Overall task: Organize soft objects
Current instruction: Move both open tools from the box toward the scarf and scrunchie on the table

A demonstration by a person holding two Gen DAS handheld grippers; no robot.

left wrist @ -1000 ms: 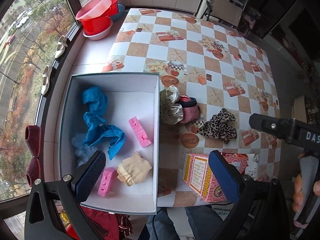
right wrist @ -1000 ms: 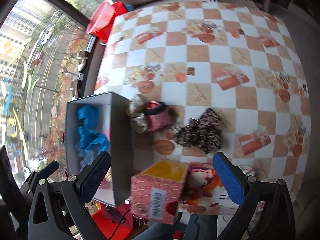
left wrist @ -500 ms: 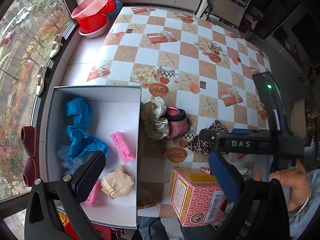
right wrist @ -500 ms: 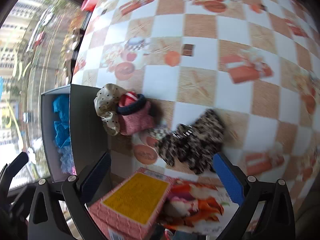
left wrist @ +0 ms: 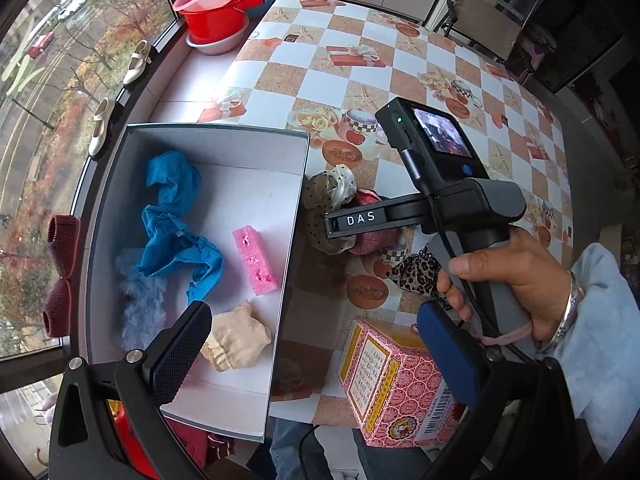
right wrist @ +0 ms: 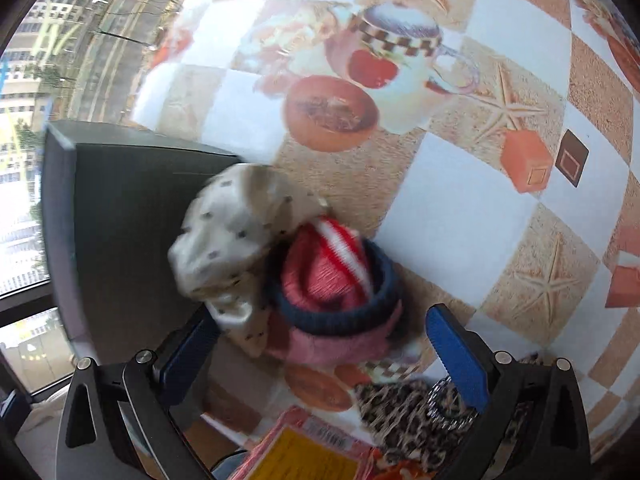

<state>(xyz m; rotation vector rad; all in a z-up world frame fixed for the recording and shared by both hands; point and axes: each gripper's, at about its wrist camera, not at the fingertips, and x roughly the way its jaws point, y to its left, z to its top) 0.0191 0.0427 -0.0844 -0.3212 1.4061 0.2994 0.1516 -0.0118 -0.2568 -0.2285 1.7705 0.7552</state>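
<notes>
Right wrist: jaws wide astride pink sock (right wrist: 328, 280).

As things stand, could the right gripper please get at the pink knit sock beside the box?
Probably yes: the right gripper is open with the pink knit sock just ahead between its fingers. The dotted cream scrunchie touches the sock and may get caught too.

basins: red and pink, stacked (left wrist: 218, 4)
shoes: white pair on the sill (left wrist: 120, 96)
carton: pink patterned (left wrist: 394, 384)
chair: folding (left wrist: 486, 20)
</notes>
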